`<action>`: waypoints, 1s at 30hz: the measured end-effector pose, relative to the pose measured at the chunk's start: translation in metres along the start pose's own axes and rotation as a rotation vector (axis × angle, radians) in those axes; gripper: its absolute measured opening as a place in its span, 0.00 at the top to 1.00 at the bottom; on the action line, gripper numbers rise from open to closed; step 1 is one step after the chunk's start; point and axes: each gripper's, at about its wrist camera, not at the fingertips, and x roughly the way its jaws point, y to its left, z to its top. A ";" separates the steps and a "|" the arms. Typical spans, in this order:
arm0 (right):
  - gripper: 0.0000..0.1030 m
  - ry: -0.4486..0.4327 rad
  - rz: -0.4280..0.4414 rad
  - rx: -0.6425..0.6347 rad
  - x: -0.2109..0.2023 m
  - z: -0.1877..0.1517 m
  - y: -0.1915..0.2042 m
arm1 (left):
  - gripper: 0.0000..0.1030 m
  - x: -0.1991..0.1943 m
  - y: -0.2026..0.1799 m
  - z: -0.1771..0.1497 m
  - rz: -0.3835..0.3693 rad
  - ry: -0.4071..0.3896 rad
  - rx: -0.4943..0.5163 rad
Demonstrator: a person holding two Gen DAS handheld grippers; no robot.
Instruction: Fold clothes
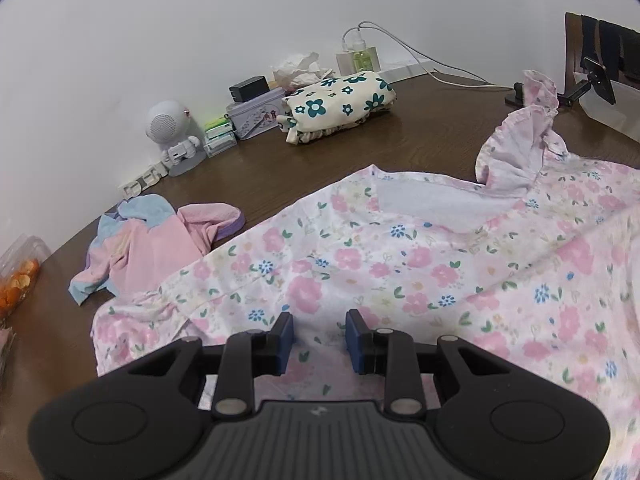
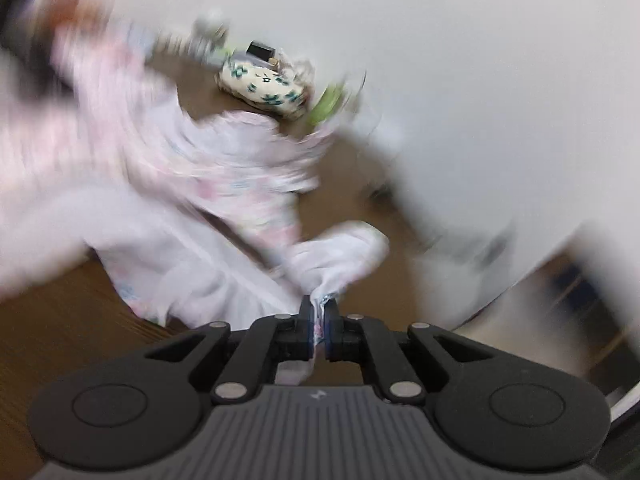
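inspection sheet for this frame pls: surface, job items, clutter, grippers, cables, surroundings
Surface: dark brown wooden table.
Job's things: pink floral garment spread flat; folded cream garment with teal flowers near the wall; crumpled pink-and-blue garment.
Clutter: white robot-shaped speaker, lilac tin, crumpled tissue.
Grippers: left gripper part open over the floral cloth; right gripper shut on a fold of it.
Cables: white charger cables.
Surroundings: plain white wall.

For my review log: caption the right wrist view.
Right claw shut on pink floral garment over wooden table.
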 end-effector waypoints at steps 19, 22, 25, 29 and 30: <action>0.89 -0.012 0.660 0.893 0.055 -0.015 -0.093 | 0.68 -0.077 0.004 -0.032 -0.123 -0.047 -0.064; 0.90 0.037 0.733 0.863 0.069 -0.015 -0.061 | 0.69 -0.087 -0.002 -0.055 -0.164 0.004 -0.049; 0.89 0.015 0.766 0.775 0.057 -0.009 -0.039 | 0.69 -0.098 -0.009 -0.076 -0.177 0.019 -0.024; 0.80 -0.028 0.803 0.712 0.036 -0.001 -0.043 | 0.69 -0.109 -0.008 -0.088 -0.150 -0.002 -0.049; 0.77 -0.050 0.809 0.709 0.029 0.001 -0.047 | 0.68 -0.111 -0.007 -0.088 -0.139 -0.003 -0.049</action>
